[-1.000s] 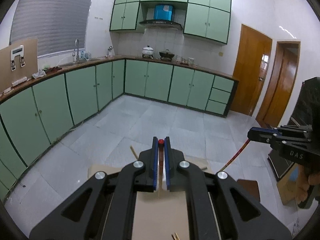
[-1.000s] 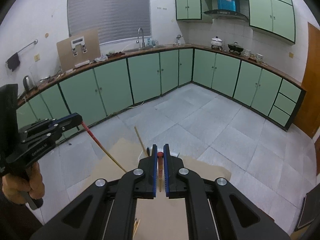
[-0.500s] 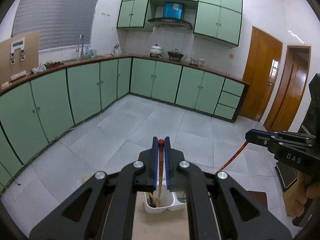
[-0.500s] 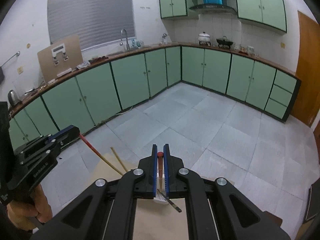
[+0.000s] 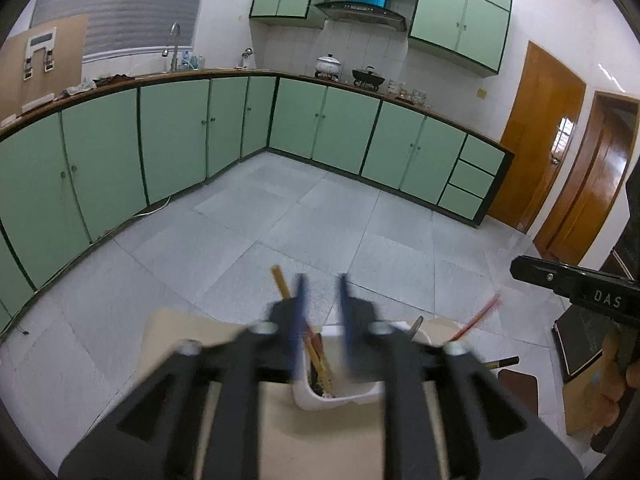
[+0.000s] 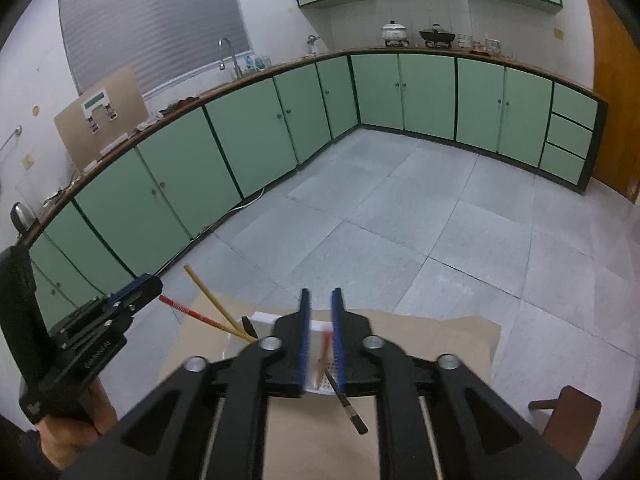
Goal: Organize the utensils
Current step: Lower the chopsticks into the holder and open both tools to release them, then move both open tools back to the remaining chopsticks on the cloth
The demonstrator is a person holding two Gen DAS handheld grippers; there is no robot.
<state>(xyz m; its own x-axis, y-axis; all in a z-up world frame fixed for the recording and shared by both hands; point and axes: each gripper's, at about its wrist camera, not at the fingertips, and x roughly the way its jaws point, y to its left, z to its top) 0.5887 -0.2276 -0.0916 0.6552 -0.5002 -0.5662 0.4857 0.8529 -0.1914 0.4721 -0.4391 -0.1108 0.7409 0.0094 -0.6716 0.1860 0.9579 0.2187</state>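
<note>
white utensil holder [image 5: 336, 398] on tan tabletop [image 6: 420, 344]

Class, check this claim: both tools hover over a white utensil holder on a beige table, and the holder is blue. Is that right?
Not quite. The utensil holder is white, not blue; only the pads on the tool fingers are blue. The left wrist view shows it, with chopsticks standing in it. The left tool and right tool are over it above the beige table, both opening.

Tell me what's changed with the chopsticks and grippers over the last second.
Both grippers came down over the white holder. The left gripper and right gripper are opening, letting their red-tipped chopsticks drop into it. The tan chopstick stayed in the holder.
</note>
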